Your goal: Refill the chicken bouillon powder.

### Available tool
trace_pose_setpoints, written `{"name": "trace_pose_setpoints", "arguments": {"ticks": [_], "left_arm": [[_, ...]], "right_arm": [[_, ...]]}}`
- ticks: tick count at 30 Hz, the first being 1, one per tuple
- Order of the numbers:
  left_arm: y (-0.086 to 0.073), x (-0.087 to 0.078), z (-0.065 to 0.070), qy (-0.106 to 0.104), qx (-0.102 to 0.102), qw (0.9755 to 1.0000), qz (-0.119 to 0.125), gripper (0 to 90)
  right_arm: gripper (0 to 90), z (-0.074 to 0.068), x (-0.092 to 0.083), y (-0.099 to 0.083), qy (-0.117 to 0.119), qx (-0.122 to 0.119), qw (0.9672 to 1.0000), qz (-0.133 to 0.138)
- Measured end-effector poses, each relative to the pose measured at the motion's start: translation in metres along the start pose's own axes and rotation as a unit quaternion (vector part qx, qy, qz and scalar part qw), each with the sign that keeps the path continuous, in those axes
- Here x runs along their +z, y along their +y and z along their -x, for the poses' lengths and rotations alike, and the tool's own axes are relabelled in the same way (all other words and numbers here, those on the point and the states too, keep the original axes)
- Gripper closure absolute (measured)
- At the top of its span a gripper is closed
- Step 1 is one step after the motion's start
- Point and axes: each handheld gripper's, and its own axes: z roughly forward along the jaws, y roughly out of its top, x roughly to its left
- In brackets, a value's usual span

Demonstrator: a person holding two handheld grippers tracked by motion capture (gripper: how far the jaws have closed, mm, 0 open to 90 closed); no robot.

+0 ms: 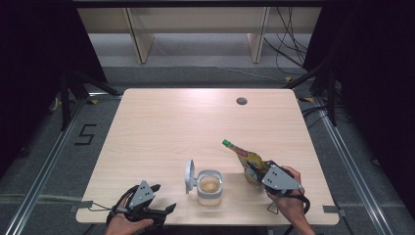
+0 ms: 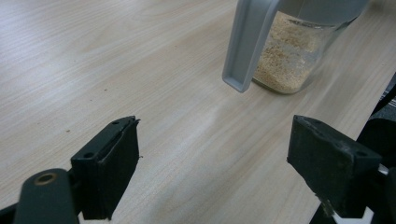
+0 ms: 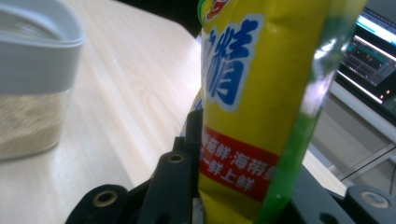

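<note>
1. A yellow pouch with a green cap is held in the right gripper near the front right part of the wooden table.
2. The pouch is clamped between the right gripper's two black jaws, as is seen close up in the right gripper view, where the pouch rises from between them.
3. The pouch is tilted, with its green cap pointed up and toward the table's left, away from the person.
4. Blue lettering and a red band with white characters are printed on the pouch.
5. A clear jar with a grey rim is placed just left of the pouch, near the front edge of the table, and is partly filled with pale brown grains.
6. The jar's grey lid is flipped open and stands upright at its left side.
7. The left gripper is held low at the front left of the table, well apart from the jar.
8. In the left gripper view, its jaws are spread wide with nothing between them, and the jar and the lid are seen ahead of them.
9. A small round grey hole is set in the far part of the table.
</note>
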Motion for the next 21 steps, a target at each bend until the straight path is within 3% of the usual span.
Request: {"name": "trace_pose_setpoints", "arguments": {"ticks": [3, 9, 11, 12, 19, 21], "left_arm": [[0.0, 0.0, 0.0, 0.002, 0.0, 1.0, 0.002, 16.0], [0.0, -0.002, 0.001, 0.003, 0.006, 1.0, 0.0, 16.0], [0.0, -0.003, 0.0, 0.004, 0.01, 0.9999, -0.003, 16.0], [0.0, -0.003, -0.001, 0.003, 0.014, 0.9999, -0.006, 16.0], [0.0, -0.003, 0.0, 0.005, 0.011, 0.9999, -0.003, 16.0], [0.0, -0.004, -0.002, 0.007, 0.02, 0.9997, -0.013, 16.0]], "right_arm": [[79.0, 0.004, 0.006, -0.003, -0.009, 0.03, 0.9995, 0.006], [78.8, 0.009, 0.01, -0.009, -0.018, 0.049, 0.9986, 0.012], [78.2, 0.008, 0.008, -0.011, -0.016, 0.068, 0.9975, 0.01], [77.7, 0.01, 0.007, -0.012, -0.02, 0.061, 0.9978, 0.012], [74.3, 0.011, -0.004, -0.019, -0.028, 0.084, 0.996, 0.003], [73.1, 0.011, -0.006, -0.021, -0.033, 0.08, 0.9963, 0.002]]}}
